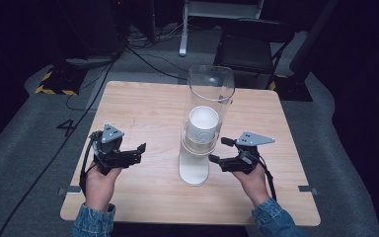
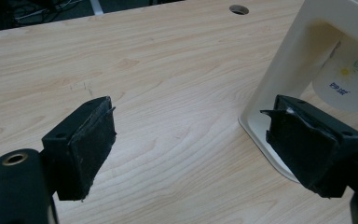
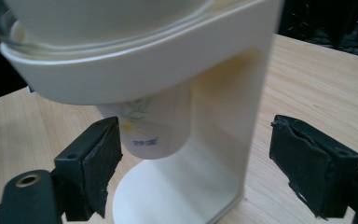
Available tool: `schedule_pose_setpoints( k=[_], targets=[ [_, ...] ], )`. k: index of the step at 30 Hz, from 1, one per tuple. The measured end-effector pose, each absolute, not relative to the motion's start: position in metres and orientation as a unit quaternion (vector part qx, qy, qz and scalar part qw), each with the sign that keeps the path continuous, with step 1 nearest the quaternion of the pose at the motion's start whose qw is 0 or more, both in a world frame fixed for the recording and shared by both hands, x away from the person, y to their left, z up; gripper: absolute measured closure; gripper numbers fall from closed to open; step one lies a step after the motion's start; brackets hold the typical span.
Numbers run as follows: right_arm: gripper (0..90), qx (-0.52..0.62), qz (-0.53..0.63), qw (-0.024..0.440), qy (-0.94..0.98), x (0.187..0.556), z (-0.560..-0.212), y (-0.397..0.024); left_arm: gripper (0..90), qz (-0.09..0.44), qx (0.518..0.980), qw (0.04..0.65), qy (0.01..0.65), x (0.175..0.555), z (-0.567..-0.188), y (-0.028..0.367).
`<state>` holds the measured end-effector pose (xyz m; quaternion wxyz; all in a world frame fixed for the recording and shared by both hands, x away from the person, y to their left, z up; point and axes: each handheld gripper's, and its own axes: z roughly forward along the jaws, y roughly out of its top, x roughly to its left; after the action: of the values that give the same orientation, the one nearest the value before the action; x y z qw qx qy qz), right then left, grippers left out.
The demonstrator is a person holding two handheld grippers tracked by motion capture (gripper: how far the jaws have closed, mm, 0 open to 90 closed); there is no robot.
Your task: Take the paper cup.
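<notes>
A white cup dispenser (image 1: 194, 170) with a clear tube (image 1: 210, 89) stands upright near the middle of the wooden table (image 1: 143, 108). White paper cups (image 1: 203, 118) are stacked inside it, and the lowest cup (image 3: 156, 126) hangs out below the collar with a leaf print. My left gripper (image 1: 139, 151) is open, left of the dispenser and apart from it; its view shows the dispenser base (image 2: 279, 88) at the right. My right gripper (image 1: 219, 150) is open just right of the dispenser, its jaws level with the hanging cup (image 2: 349, 79).
A dark chair (image 1: 251, 47) and a white stand leg (image 1: 182, 29) sit beyond the table's far edge, with cables (image 1: 148, 59) on the grey floor. A cable hole (image 2: 238, 9) lies in the tabletop. Bare wood spreads around both hands.
</notes>
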<state>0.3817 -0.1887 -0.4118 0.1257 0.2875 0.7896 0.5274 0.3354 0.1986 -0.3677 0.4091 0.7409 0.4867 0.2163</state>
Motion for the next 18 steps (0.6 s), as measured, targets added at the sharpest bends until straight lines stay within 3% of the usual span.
schedule_pose_setpoints(
  k=[6, 11, 18],
  targets=[
    [15.0, 0.267, 0.530, 0.125, 0.795, 0.377, -0.415, -0.171, 15.4, 0.217, 0.740, 0.409, 0.488, 0.336, -0.368, 0.198],
    [7.1, 0.269, 0.548, 0.131, 0.781, 0.374, -0.421, -0.158, 15.4, 0.215, 0.741, 0.409, 0.487, 0.336, -0.369, 0.198],
    [11.6, 0.274, 0.541, 0.133, 0.784, 0.377, -0.428, -0.149, 15.4, 0.213, 0.743, 0.407, 0.487, 0.337, -0.370, 0.198]
  ],
)
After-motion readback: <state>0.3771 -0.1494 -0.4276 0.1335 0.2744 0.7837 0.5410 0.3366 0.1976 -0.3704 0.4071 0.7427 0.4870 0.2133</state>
